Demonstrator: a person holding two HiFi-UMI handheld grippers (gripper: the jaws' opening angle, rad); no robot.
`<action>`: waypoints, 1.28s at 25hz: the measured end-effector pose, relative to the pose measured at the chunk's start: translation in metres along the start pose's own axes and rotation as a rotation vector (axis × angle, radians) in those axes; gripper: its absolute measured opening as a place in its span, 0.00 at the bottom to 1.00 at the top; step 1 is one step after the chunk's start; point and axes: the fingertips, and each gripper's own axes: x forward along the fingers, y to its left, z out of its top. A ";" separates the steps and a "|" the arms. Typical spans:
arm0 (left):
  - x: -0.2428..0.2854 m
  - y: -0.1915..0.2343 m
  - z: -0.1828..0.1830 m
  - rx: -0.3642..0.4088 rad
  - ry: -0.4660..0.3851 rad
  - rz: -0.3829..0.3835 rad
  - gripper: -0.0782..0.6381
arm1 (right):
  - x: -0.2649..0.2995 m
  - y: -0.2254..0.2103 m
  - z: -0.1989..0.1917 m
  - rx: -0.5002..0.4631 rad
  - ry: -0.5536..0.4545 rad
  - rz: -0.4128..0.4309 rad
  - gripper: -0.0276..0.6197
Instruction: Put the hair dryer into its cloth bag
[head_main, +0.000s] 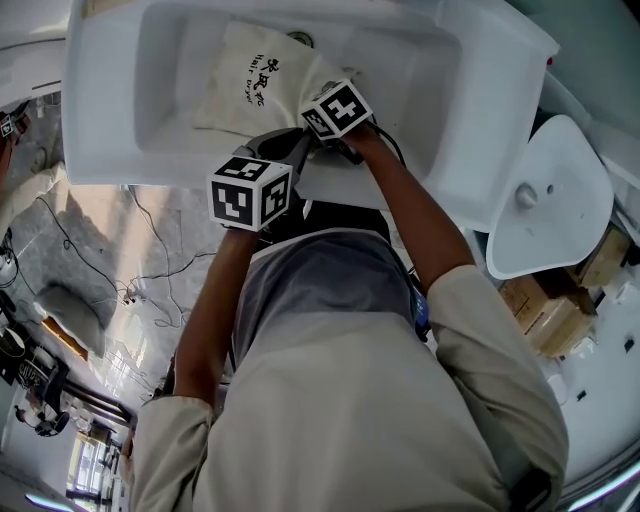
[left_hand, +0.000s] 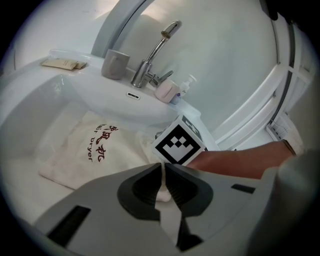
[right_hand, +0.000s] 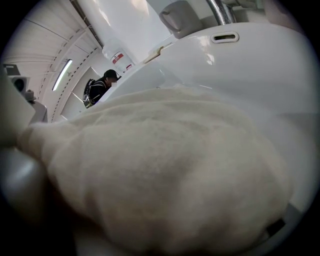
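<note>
The cream cloth bag (head_main: 262, 82) with dark red print lies in the white sink basin (head_main: 120, 110). My left gripper (head_main: 296, 140) is at the bag's near end, and in the left gripper view its jaws (left_hand: 162, 176) are shut on a thin white fold of the bag (left_hand: 90, 150). Just right of it, my right gripper (head_main: 330, 105) presses into the bag's mouth. Bulging cloth (right_hand: 160, 170) fills the right gripper view and hides that gripper's jaws. No hair dryer shows in any view.
A chrome faucet (left_hand: 154, 55), a grey cup (left_hand: 116, 63) and a small soap bottle (left_hand: 171, 90) stand on the sink's back ledge. A white toilet lid (head_main: 550, 200) and cardboard boxes (head_main: 550, 305) are to the right. A person (right_hand: 100, 89) stands far off.
</note>
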 end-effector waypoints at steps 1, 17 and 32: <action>0.000 0.000 0.000 -0.012 -0.004 -0.006 0.15 | 0.000 -0.001 -0.001 0.003 0.002 0.001 0.44; -0.009 -0.002 0.001 -0.132 -0.086 -0.050 0.15 | -0.010 -0.001 -0.004 0.076 -0.027 -0.004 0.46; -0.010 -0.014 0.004 -0.134 -0.096 -0.083 0.15 | -0.034 -0.005 -0.010 0.091 -0.050 -0.025 0.47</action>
